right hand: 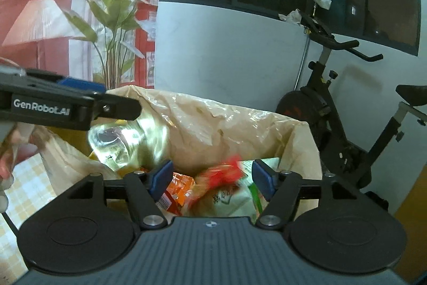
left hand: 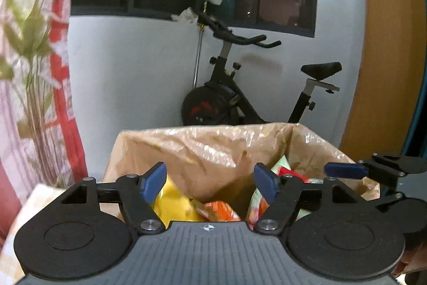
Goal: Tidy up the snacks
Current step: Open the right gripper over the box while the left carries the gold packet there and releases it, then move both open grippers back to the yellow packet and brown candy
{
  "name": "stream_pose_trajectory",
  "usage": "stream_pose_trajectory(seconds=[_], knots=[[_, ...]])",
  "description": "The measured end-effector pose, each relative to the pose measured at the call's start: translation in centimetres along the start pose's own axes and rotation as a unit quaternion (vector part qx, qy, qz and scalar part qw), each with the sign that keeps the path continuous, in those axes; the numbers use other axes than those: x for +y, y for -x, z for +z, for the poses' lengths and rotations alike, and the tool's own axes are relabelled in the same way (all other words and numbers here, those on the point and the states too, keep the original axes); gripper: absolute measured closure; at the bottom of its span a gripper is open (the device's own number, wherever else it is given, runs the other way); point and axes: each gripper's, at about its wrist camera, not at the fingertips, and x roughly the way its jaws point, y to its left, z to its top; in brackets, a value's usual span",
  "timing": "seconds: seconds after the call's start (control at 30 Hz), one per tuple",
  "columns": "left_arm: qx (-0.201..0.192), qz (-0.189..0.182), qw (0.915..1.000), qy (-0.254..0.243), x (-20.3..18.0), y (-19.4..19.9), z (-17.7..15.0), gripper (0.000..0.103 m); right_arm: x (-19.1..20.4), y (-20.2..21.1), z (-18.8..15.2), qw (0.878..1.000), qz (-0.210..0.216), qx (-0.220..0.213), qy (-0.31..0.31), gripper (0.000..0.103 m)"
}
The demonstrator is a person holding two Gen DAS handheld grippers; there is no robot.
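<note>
Both tools empty, jaws apart: left tool (left hand: 209, 182), right tool (right hand: 210, 179). Snack packets (right hand: 213, 191) lie directly below inside the brown bag (right hand: 213, 119); right tool nearer.

Here are the left tongs (left hand: 209, 181): matte black linkage arms, blue rubbery pads (left hand: 154, 179) on the fingertips, silver pivot screws (left hand: 149, 225) gleaming at the joints. Two round black discs flank a ribbed grey base plate with a small crosshair mark in white. The right tongs (right hand: 210, 179) wear the same black, blue and grey. From the right wrist, white "GenRobot.AI" lettering (right hand: 41, 104) reads along the left tongs' black side.
</note>
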Motion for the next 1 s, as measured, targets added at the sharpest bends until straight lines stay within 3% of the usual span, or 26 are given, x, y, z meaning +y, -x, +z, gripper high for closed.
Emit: stream_pose_trajectory(seconds=[0.4, 0.73, 1.0], knots=[[-0.006, 0.028, 0.9996, 0.005, 0.3, 5.5, -2.1, 0.029, -0.7, 5.2, -1.5, 0.998, 0.015, -0.028, -0.05, 0.035], [-0.022, 0.034, 0.999, 0.02, -0.8, 9.4, -5.0, 0.029, -0.4, 8.9, -3.6, 0.998, 0.013, -0.032, -0.056, 0.035], [0.009, 0.033, 0.9983, 0.046, -1.1, 9.1, -8.4, 0.029, 0.0, 9.8, -6.0, 0.998, 0.014, -0.012, -0.054, 0.035]])
